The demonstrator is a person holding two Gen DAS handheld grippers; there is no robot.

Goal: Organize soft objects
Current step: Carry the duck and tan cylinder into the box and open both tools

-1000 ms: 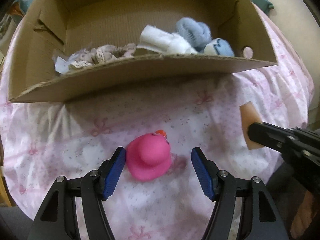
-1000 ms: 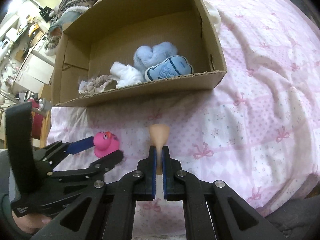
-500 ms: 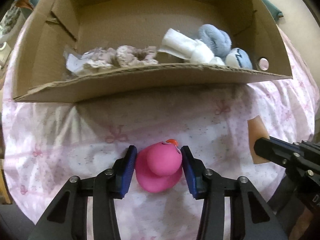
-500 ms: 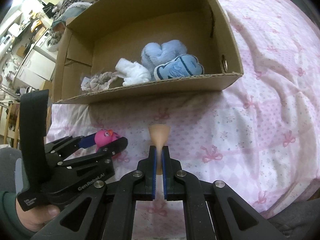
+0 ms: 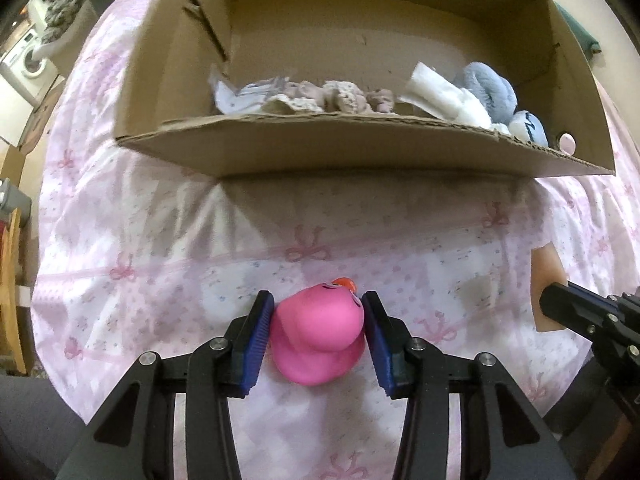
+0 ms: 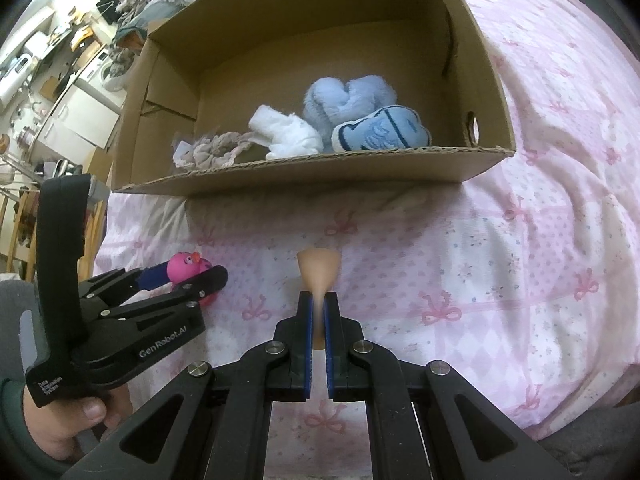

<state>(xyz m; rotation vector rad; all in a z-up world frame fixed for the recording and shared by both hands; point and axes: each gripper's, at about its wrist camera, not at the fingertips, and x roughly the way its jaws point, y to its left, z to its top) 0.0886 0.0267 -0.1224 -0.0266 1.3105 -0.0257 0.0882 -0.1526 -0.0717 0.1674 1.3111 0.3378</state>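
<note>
Left gripper (image 5: 318,334) squeezes pink rubber duck (image 5: 320,340) between blue fingers (image 5: 260,340), just above pink bed sheet (image 5: 160,260). Right gripper (image 6: 319,320) clenched on tan sponge (image 6: 319,276). Cardboard box (image 6: 320,172) ahead on bed holds blue plush (image 6: 348,98), white cloth (image 6: 288,132), lacy scrunchie (image 6: 216,148).

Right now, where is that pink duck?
The pink duck sits between the left gripper's blue pads, in front of the cardboard box.
</note>
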